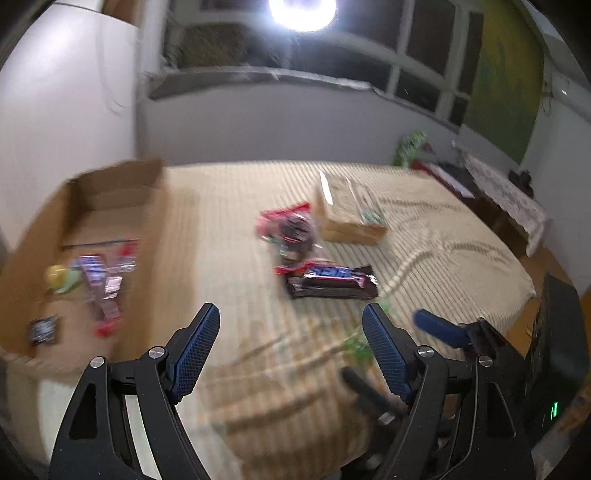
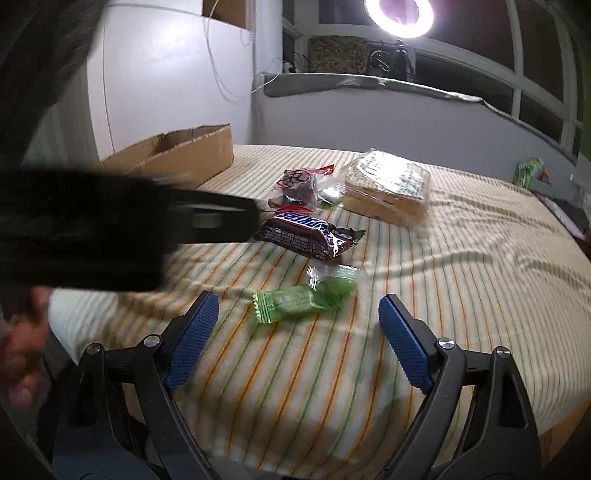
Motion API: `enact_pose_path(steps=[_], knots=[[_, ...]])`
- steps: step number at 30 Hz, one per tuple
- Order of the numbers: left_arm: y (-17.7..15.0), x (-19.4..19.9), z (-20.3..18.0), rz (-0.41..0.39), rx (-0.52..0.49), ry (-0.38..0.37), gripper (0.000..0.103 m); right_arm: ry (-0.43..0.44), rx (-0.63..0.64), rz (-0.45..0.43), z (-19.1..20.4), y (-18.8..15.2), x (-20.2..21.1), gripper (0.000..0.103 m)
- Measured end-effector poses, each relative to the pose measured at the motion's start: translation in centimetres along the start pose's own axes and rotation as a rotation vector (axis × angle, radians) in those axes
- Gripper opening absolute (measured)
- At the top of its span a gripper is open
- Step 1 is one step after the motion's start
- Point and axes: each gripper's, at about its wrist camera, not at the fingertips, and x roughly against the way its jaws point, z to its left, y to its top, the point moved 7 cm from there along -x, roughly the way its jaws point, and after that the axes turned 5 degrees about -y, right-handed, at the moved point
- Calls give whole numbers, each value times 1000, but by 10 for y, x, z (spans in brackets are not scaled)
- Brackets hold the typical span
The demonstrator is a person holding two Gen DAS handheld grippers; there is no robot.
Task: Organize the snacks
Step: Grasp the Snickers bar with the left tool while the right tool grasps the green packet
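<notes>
On the striped bedcover lie a brown Snickers bar (image 1: pixel 332 282) (image 2: pixel 306 236), a red and clear snack bag (image 1: pixel 288 229) (image 2: pixel 299 184) and a wrapped cracker pack (image 1: pixel 349 210) (image 2: pixel 388 184). My left gripper (image 1: pixel 291 325) hovers open and empty, short of the Snickers bar. An open cardboard box (image 1: pixel 110 192) (image 2: pixel 177 155) at the left holds several small snacks. In the right wrist view a green wrapped candy (image 2: pixel 291 304) lies between the tips of my open right gripper (image 2: pixel 299 314), with the pads clear of it. A green jelly cup (image 2: pixel 338 280) sits just behind it.
The left gripper's dark body (image 2: pixel 110 229) crosses the left of the right wrist view, with a hand (image 2: pixel 22 350) below it. A ring light (image 2: pixel 397 14) shines above the window sill. A black device (image 1: pixel 554 369) stands at the bed's right edge.
</notes>
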Motion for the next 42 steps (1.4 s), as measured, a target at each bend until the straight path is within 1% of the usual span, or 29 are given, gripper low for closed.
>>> enact_pose_path(steps=[1, 3, 4, 6, 8, 9, 10, 11, 12, 13, 14, 15, 16, 22, 26, 29, 34, 37, 38, 39, 40, 41, 42], knots=[[2, -11, -3, 25, 3, -17, 80, 0, 7, 0, 0, 0, -2, 81], [4, -26, -5, 53, 18, -39, 80, 17, 8, -7, -1, 0, -5, 77], [4, -34, -6, 73, 27, -48, 80, 21, 11, -12, -1, 0, -5, 72], [7, -48, -7, 98, 38, -70, 80, 28, 27, -18, -3, 1, -8, 69], [8, -62, -8, 131, 48, -79, 79, 42, 29, -21, -5, 2, -11, 64], [8, -68, -9, 143, 51, -87, 79, 51, 25, -22, -6, 3, -12, 57], [8, -72, -10, 146, 44, -84, 79, 53, 22, -24, -7, 3, -12, 46], [9, -74, -11, 140, 31, -74, 79, 53, 19, -28, -9, 3, -11, 43], [10, -74, -13, 131, 15, -65, 74, 53, 13, -28, -11, 3, -12, 32], [11, -75, -14, 124, 2, -53, 62, 49, 11, -30, -13, 2, -12, 28], [10, -75, -14, 116, -7, -44, 56, 51, 10, -31, -15, 2, -11, 27], [10, -74, -15, 111, -14, -49, 45, 56, 9, -32, -16, 2, -11, 26], [9, -72, -16, 105, -20, -53, 42, 60, 9, -34, -17, 2, -11, 26], [6, -61, -6, 83, 9, -58, 41, 43, 17, -43, -21, 1, -7, 25], [1, -50, 1, 76, 23, -64, 41, 14, 1, -44, -33, 0, -3, 25], [-8, -39, 7, 72, 31, -61, 41, -5, -10, -46, -39, -1, 2, 20], [-22, -23, 12, 59, 28, -49, 41, -9, -5, -49, -36, -1, 8, 13], [-24, -15, 12, 41, 29, -48, 41, 4, 7, -25, -31, -3, 6, 13], [-24, -14, 10, 39, 24, -44, 41, 4, 16, -15, -31, -3, 4, 14], [-24, -13, 10, 34, 20, -40, 41, -11, 25, -21, -31, -3, 5, 19], [-24, -10, 10, 26, 15, -39, 41, -15, 26, -25, -30, -3, 5, 32], [-23, -9, 10, 25, 12, -39, 41, -10, 29, -24, -28, -2, 2, 38], [-23, -7, 10, 22, 10, -41, 41, -11, 33, -19, -28, -2, 0, 39]])
